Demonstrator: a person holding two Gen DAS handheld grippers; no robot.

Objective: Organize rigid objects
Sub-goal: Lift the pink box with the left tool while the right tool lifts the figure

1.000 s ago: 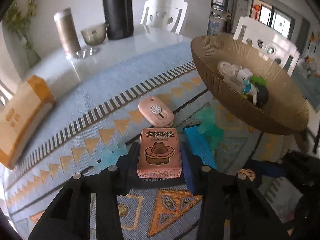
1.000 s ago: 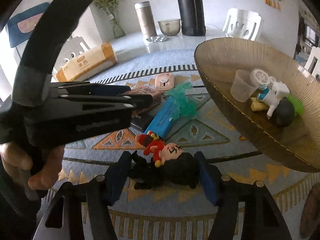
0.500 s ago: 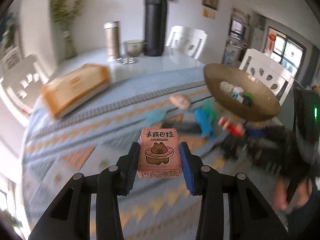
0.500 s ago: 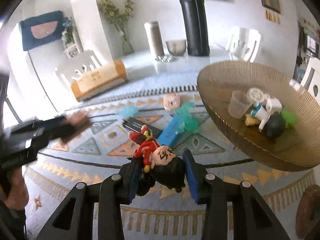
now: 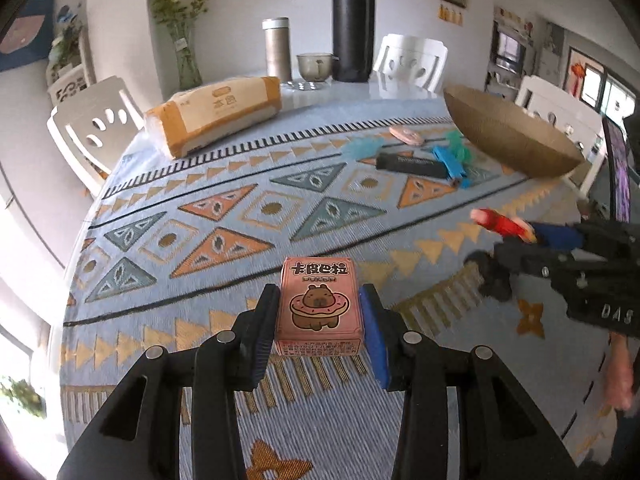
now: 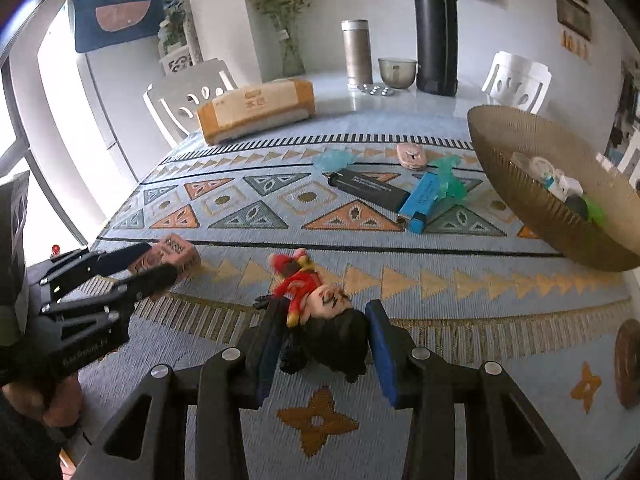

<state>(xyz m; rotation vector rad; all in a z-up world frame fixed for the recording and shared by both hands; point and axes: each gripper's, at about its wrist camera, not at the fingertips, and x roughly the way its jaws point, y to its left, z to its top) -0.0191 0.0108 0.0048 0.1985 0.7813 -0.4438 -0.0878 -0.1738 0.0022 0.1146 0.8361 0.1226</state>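
My left gripper (image 5: 319, 326) is shut on a pink card box with a capybara picture (image 5: 319, 310), held above the near edge of the patterned cloth; it also shows in the right wrist view (image 6: 172, 258). My right gripper (image 6: 322, 340) is shut on a doll figure with black hair and red clothes (image 6: 320, 308), held low over the cloth's near edge; it shows blurred in the left wrist view (image 5: 504, 224). A brown woven bowl (image 6: 532, 196) at the right holds several small toys.
On the cloth lie a black box (image 6: 366, 188), a blue box (image 6: 422, 196), green soft pieces (image 6: 450, 184) and a pink flat gadget (image 6: 412, 156). A tissue pack (image 6: 256, 110), a steel flask (image 6: 356, 52), a glass cup (image 6: 396, 72) and a black thermos (image 6: 435, 28) stand further back.
Both grippers have pulled back from the pile near the bowl toward the near edge of the cloth, each carrying its object: the left the pink box, the right the doll.
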